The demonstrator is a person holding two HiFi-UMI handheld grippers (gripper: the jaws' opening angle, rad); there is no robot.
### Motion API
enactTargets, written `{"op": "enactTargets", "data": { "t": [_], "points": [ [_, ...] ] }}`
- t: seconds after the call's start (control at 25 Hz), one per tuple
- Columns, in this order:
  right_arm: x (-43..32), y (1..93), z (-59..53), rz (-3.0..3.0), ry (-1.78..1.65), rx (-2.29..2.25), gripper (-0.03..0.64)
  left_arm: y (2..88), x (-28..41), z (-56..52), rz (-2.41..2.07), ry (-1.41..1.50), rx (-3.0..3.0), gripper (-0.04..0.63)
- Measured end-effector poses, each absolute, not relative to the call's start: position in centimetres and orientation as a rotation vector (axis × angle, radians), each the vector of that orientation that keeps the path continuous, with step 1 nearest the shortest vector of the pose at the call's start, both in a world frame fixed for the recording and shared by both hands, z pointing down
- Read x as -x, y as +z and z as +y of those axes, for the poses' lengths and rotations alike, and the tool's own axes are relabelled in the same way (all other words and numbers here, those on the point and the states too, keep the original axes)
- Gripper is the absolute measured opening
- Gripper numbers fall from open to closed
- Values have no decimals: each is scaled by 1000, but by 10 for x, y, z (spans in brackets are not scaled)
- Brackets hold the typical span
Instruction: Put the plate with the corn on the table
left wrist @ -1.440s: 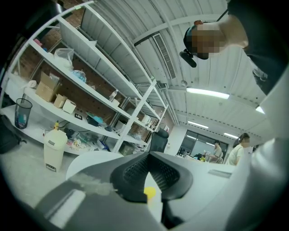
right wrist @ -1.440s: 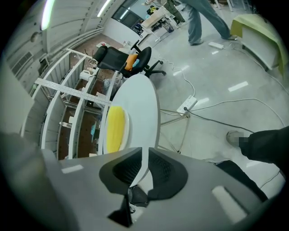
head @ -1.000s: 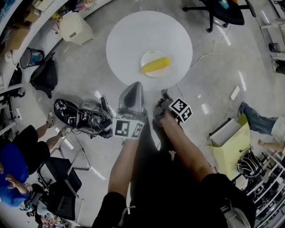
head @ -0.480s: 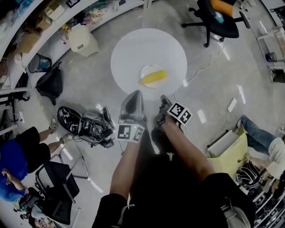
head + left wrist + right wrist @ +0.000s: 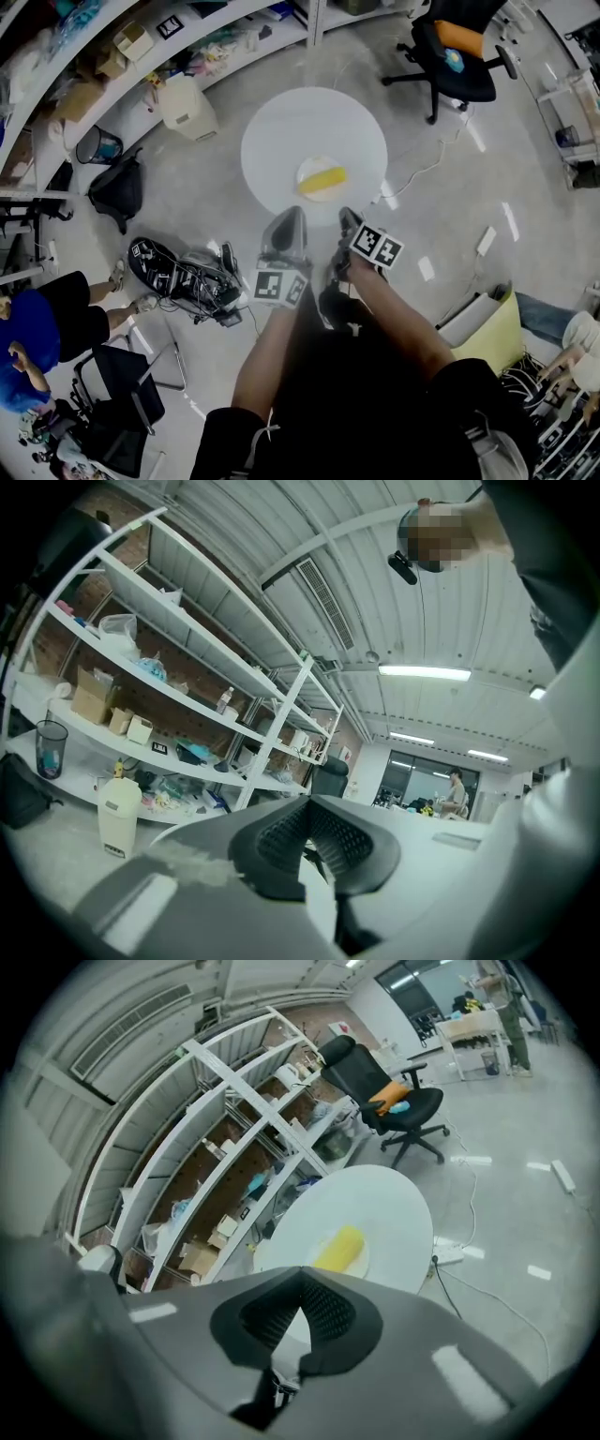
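A white plate [image 5: 321, 179] with a yellow corn cob [image 5: 324, 176] rests on the round white table [image 5: 281, 141], near its front edge. The right gripper view shows the same plate [image 5: 356, 1258], corn [image 5: 339, 1246] and table [image 5: 394, 1208] beyond the jaws. My left gripper [image 5: 289, 216] and right gripper [image 5: 345, 218] hang side by side over the floor, short of the table, both shut and empty. In its own view the left gripper [image 5: 310, 802] points up at the shelves. The right gripper [image 5: 302, 1273] points at the table.
A black office chair [image 5: 459, 42] stands behind the table. Loaded shelves [image 5: 141, 47], a white bin [image 5: 187, 108] and a black bag [image 5: 117, 192] line the left. Tangled cables and gear [image 5: 183, 272] lie on the floor at left, a yellow bag [image 5: 492, 328] at right.
The table and plate look smaller and farther off than a second ago. Both grippers have drawn back from the table, still shut.
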State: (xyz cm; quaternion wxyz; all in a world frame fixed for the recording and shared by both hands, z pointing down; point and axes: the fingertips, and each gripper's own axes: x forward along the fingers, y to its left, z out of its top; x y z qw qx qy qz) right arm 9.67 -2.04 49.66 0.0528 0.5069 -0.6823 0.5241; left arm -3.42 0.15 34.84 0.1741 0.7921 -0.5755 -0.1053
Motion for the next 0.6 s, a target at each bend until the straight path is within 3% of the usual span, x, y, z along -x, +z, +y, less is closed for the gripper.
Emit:
{"op": "enactTargets", "data": {
  "t": [0.6],
  "points": [
    [-89,409,-23,-2324,948,-1403,9,311,29,25,-1665,-272,-2277,0]
  ]
}}
